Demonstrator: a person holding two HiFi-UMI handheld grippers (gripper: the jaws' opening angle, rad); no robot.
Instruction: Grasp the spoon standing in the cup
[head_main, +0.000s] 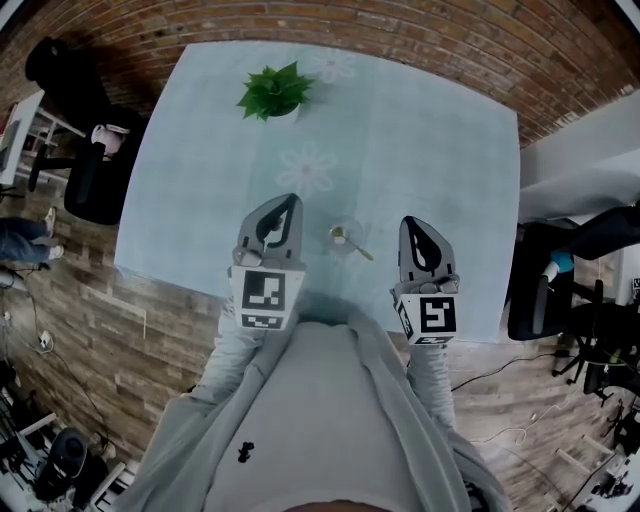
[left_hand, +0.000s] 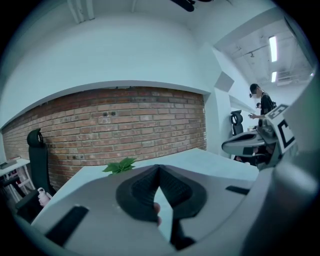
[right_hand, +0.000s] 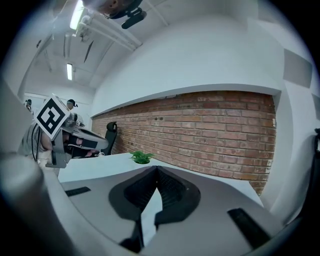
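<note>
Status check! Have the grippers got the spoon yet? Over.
Left gripper shut, empty. Right gripper shut, empty. Spoon stands in glass cup between them, untouched. Nothing blocking.

Table (head_main: 430, 130): straight ahead of me, far edge by the brick wall (head_main: 400, 25).
Cup (head_main: 347, 232): on the table close to its near edge, between my two grippers.
Spoon (head_main: 358, 248): in the cup, handle leaning out to the right and near.
Left gripper (head_main: 288, 205): over the table, just left of the cup.
Right gripper (head_main: 413, 225): over the table, right of the cup.
Plant (head_main: 273, 92): far on the table, left of centre.
Left chair (head_main: 90, 170): beside the table's left edge.
Right chair (head_main: 540, 290): beside the table's near right corner.
</note>
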